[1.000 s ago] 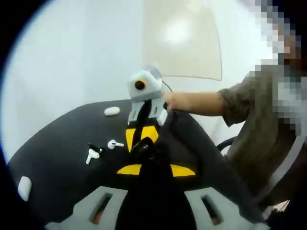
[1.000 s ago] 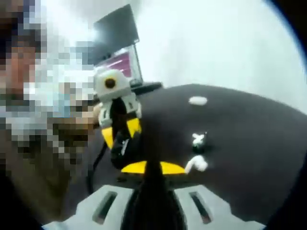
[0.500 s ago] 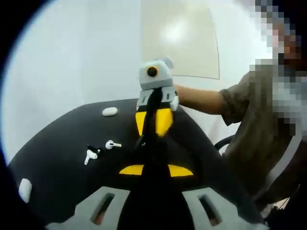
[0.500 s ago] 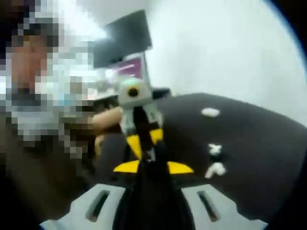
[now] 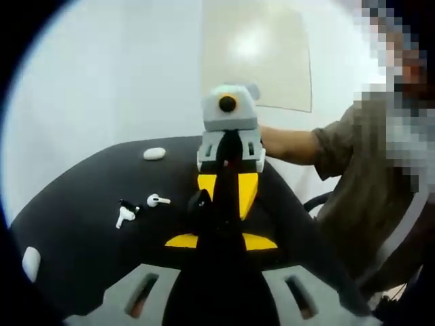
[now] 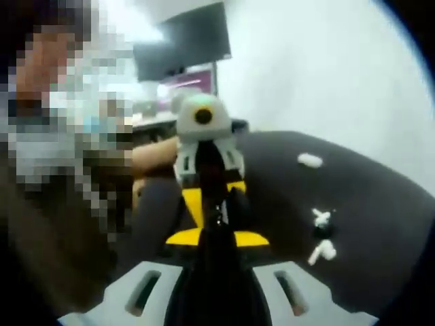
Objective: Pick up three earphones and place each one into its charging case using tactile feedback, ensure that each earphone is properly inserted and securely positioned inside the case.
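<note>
Left gripper view: left gripper (image 5: 221, 241), black jaws with yellow tip pads, points across a round black tabletop (image 5: 81, 224). Its jaws sit close together, pinched on a small black object (image 5: 201, 202) that pokes out at the tips; too dark to tell if it's an earphone or a case. Right gripper (image 5: 229, 178) (grey body, yellow pads) faces in at 12 o'clock, nose to nose with the left one, tips touching or near touching that same object. I cannot tell how its jaws stand.

On the tabletop at 10 o'clock from the left gripper tips: a white stemmed earphone (image 5: 158, 200), just beside it another white earphone (image 5: 124, 216) with a small black earphone (image 5: 127, 204) touching it or nearly so. Further out at 11 o'clock, a white oval charging case (image 5: 154, 153), lid closed, well apart from the earphones. At 8 o'clock by the table edge, a second white rounded case (image 5: 30, 263), partly cut off.

The person's forearm (image 5: 292, 145) and olive sleeve (image 5: 340, 146) come in from 3 o'clock behind the right gripper.

Right gripper view: blurred. Right gripper (image 6: 216, 238) at 6 o'clock, left gripper (image 6: 212, 197) opposite at 12. White earphones at 3 o'clock, oval case (image 6: 310, 160) at 2 o'clock. Dark monitor (image 6: 182, 49) at 11 o'clock beyond the table.
</note>
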A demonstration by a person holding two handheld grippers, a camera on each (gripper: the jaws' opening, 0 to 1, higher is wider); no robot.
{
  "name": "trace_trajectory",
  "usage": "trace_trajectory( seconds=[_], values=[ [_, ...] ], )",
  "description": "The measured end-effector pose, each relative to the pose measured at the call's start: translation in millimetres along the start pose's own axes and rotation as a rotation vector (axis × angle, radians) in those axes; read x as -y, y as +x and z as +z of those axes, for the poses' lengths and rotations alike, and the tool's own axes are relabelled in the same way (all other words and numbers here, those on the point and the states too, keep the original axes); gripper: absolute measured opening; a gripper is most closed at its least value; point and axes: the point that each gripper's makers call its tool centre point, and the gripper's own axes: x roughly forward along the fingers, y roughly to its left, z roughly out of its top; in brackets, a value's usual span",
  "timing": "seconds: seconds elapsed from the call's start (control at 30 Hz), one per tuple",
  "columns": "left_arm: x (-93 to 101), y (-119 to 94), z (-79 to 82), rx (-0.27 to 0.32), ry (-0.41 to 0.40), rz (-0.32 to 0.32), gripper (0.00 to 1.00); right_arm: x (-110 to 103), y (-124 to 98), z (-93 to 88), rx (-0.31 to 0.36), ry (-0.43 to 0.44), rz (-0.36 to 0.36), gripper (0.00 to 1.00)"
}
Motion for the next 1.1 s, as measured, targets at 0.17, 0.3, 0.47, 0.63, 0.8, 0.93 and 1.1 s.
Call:
trace_trajectory(
  seconds=[0.17, 0.3, 0.47, 0.63, 0.8, 0.93, 1.1],
  values=[
    [4.4, 0, 0.2, -0.001, -0.007, -0.018, 0.15, -1, 3, -4.5, -0.043, -0.077, -0.011, 0.17],
    [8.3, -2, -1.5, -0.009, -0.022, -0.04, 0.15, 6, -21, 11.2, 0.024, -0.056, -0.012, 0.17],
    [10.1, -3, -3.6, -0.014, -0.022, -0.044, 0.15, 47, -56, 28.3, 0.084, 0.071, -0.076, 0.17],
    [9.8, -3, -6.3, -0.015, -0.035, -0.048, 0.15, 66, -44, -2.1, -0.039, 0.118, -0.047, 0.17],
    [8.5, -4, -8.6, -0.025, -0.026, -0.046, 0.15, 60, -22, -12.1, -0.043, 0.135, 0.014, 0.17],
    [7.3, -5, -10.6, -0.036, -0.017, -0.039, 0.15, 51, -16, -11.6, -0.039, 0.173, 0.038, 0.19],
    [10.2, -4, -13.3, -0.051, 0.004, -0.031, 0.15, 35, -18, -15.3, -0.062, 0.114, 0.028, 0.2]
  ],
)
